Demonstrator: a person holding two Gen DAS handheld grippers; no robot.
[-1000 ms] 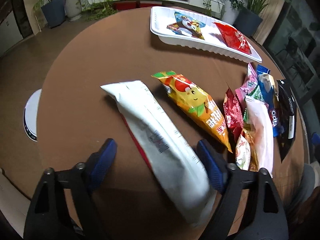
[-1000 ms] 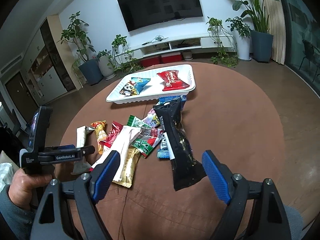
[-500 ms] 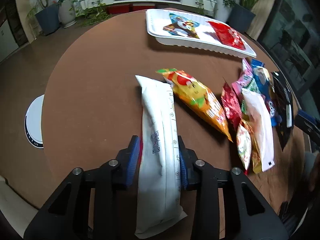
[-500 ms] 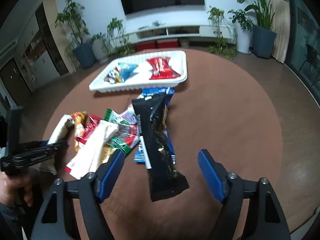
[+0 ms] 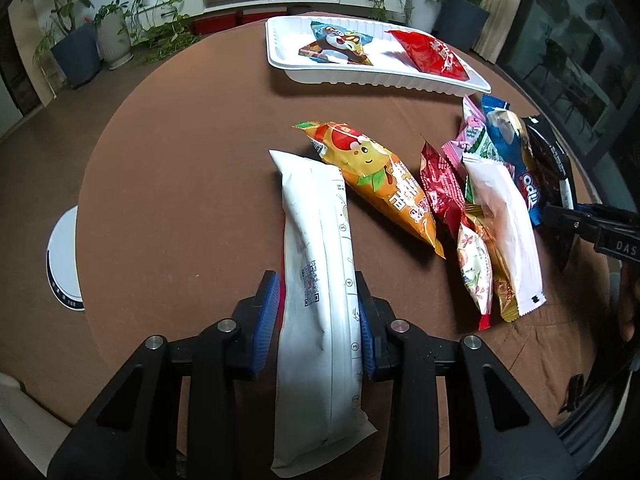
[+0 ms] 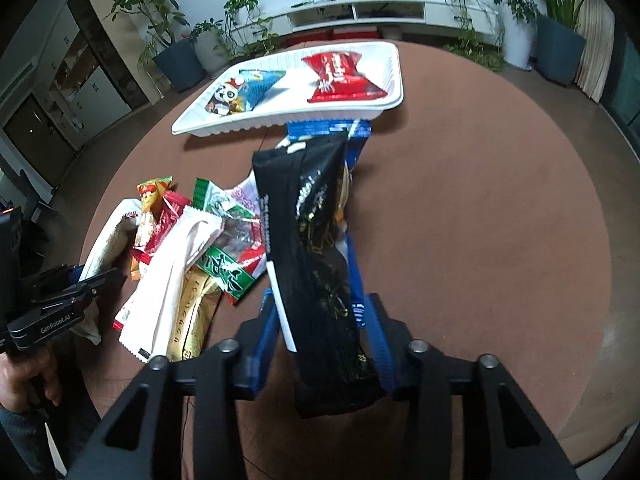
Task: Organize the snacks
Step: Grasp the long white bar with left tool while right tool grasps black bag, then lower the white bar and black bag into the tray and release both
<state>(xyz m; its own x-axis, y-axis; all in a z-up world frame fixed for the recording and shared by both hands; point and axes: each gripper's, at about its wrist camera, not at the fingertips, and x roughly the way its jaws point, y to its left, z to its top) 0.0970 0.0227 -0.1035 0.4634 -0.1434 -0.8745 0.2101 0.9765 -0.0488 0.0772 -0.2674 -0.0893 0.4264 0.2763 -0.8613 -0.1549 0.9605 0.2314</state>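
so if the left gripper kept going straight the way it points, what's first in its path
Holding the long white snack packet, the left gripper would probably meet the orange fruit-print snack bag just past the packet's tip, then the white plastic tray; depth is uncertain.

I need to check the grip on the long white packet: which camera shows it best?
The left wrist view: the long white packet runs down the frame's middle, full length, with the left gripper shut on its lower half. The right wrist view shows only its upper end at the left edge, behind that gripper's fingers.
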